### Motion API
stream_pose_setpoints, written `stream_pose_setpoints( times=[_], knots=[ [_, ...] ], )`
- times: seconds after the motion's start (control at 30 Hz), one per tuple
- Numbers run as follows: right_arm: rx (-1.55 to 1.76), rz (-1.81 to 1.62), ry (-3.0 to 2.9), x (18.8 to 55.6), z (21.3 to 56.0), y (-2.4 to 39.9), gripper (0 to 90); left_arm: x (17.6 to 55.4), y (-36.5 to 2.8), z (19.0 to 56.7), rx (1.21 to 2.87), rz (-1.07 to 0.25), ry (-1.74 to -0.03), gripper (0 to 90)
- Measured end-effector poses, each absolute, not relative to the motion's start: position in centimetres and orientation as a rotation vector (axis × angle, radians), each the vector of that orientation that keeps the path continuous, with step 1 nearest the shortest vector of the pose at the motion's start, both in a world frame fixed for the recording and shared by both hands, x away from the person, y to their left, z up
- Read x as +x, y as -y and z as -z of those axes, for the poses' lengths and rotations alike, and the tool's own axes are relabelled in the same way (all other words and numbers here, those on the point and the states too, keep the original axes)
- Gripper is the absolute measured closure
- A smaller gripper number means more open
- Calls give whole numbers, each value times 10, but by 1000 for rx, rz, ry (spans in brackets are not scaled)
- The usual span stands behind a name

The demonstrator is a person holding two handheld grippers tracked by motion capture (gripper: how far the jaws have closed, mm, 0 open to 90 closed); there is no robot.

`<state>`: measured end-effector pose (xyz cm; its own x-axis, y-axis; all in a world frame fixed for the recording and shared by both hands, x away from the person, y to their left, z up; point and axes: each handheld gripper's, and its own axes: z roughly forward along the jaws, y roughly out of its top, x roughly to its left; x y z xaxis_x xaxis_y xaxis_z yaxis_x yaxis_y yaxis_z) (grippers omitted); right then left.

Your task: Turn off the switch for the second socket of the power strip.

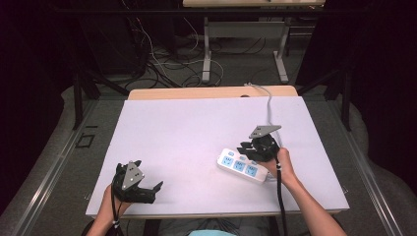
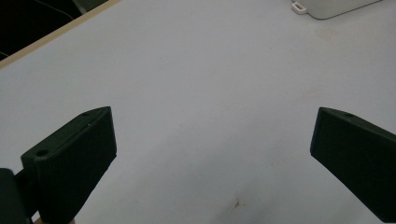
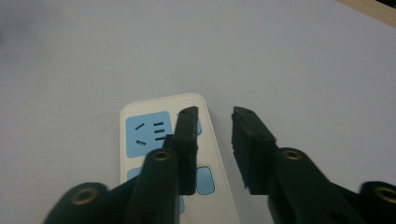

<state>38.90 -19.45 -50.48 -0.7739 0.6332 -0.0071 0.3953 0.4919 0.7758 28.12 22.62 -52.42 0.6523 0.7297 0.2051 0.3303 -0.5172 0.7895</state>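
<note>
Closest to the viewer, the left tongs (image 1: 147, 189) rest near the tabletop's (image 1: 187, 132) front left corner, jaws spread wide with nothing between them. Toward the front right, the white plastic power strip with blue socket faces (image 1: 241, 164) lies flat at a slant, its pale cord (image 1: 268, 105) running off over the far edge. The right tongs (image 1: 251, 147) hover at the strip's far long side; in the right gripper view their jaws stand narrowly apart, one over the strip's top, the other beyond its edge, and whether the pads press on the casing I cannot tell. The work seems barely begun: the strip is reached but not lifted or shifted, and any moving of it is left to do. Wide bare surface lies to the left and toward the far edge; the front edge and right edge are near.
</note>
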Motion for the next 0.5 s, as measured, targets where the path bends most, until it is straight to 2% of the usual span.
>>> stream_pose_setpoints(
  times=[0.07,0.1,0.5],
  knots=[
    [878,-1158,-2440,388,504,195,881,281,-226,524,2123,-686,-819,1],
    [877,-1183,-2419,388,504,195,900,281,-226,524,2123,-687,-820,1],
    [866,-1217,-2419,388,504,197,900,281,-227,524,2122,-689,-819,1]
  ],
)
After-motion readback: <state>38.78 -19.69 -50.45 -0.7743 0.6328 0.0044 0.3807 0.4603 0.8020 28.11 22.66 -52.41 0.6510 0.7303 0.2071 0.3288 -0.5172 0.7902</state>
